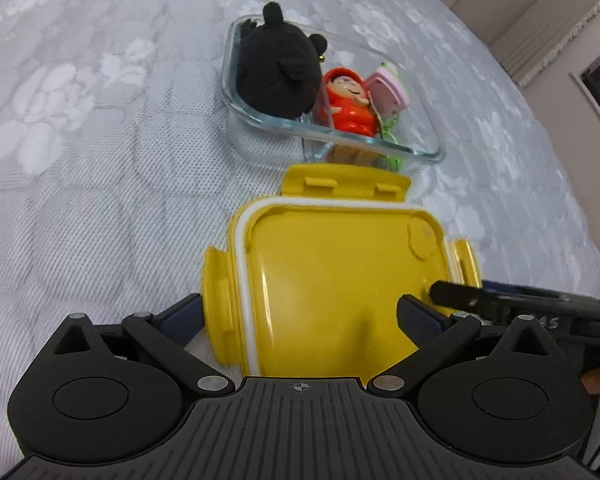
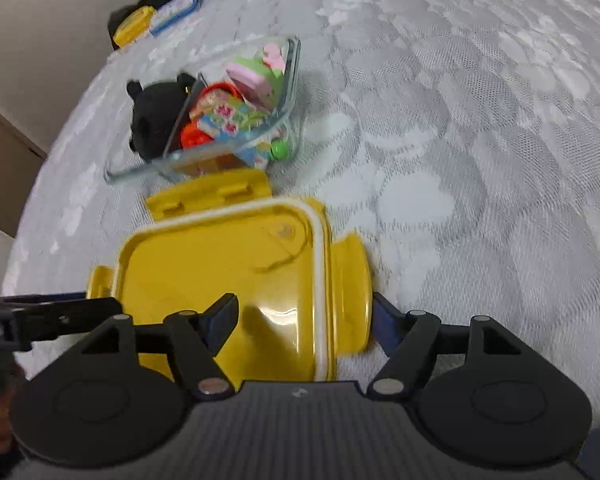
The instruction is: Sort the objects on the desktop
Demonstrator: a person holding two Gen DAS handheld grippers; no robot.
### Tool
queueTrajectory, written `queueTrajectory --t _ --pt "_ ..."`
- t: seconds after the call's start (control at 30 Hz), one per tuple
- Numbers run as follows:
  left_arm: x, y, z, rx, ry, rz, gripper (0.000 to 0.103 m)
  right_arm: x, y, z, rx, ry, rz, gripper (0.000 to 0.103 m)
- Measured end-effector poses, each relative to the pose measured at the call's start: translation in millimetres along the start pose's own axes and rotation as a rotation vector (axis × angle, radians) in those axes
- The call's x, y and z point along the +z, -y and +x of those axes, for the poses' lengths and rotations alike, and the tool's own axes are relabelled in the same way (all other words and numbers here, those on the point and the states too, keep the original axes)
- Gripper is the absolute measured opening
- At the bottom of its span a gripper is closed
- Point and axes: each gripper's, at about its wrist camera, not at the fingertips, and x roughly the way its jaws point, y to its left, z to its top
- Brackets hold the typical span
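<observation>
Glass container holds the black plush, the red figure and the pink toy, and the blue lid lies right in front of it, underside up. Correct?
Not quite: the lid is yellow, not blue, as the left wrist view shows. The rest stands: the glass container holds the black plush, red figure and pink toy.

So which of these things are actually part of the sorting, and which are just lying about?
In the job:
- yellow lid
- glass container, with black plush, red figure and pink toy inside

Lying about:
- yellow case and blue case at the cloth's far edge
</observation>
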Motion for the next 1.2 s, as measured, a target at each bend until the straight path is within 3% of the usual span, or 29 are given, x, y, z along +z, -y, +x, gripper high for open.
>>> queueTrajectory --t 0.23,0.53,0.7,0.93,1.1,1.2 --pt "-20 8 -5 0.031 -0.038 0.012 0.103 -31 -17 -12 -0.063 -0.031 -0.012 0.083" --pt "-18 6 -3 0.026 -0.042 -0.004 0.103 -32 -19 -9 -0.08 -0.042 -0.023 0.084" --pt "-19 9 -7 0.011 -0.031 -0.003 0.103 -30 -16 -18 -0.016 0.006 0.006 0.085" --pt "-2 -9 -30 -0.149 0.1 -0.078 0.103 -15 12 -56 0.196 0.24 0.184 0.087" --pt "22 -40 -33 -0.301 0.232 -0.246 0.103 3 20 -57 0.292 0.303 0.251 0.088" --pt "34 -47 -32 -0.355 0.279 -0.288 0.103 16 22 -53 0.321 0.337 0.286 0.09"
